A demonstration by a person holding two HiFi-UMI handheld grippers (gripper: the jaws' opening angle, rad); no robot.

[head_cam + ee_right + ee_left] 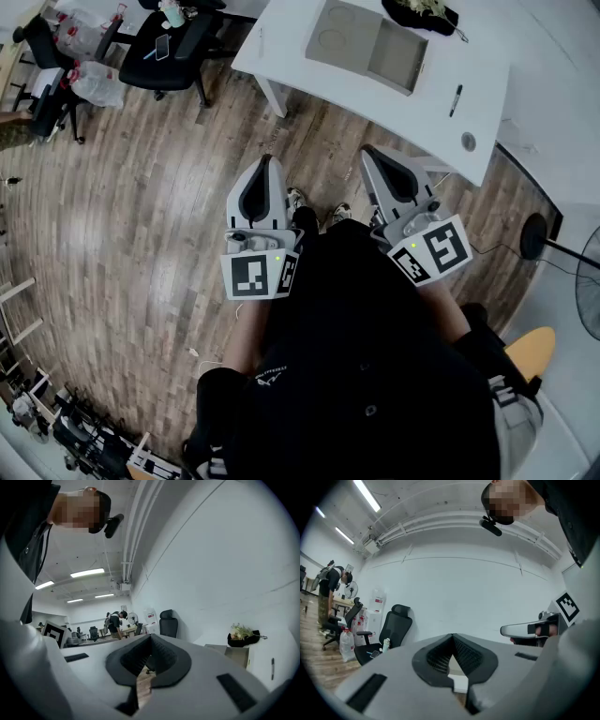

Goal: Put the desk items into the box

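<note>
With left tongs (269, 164) and right tongs (369, 153) both clenched empty, well short of the box (394, 58), I risk sweeping the pen (456, 100), right of the box, off the counter (281, 47) if I approach unopened.

Wood-plank floor (122, 216), white desk (436, 108), black office chair (178, 67), white wall (464, 592), strip lights (369, 495).

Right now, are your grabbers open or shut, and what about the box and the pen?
left gripper: shut, holding nothing.
right gripper: shut, holding nothing.
box: open on the desk, looks empty.
pen: lying flat on the desk, outside the box.
</note>
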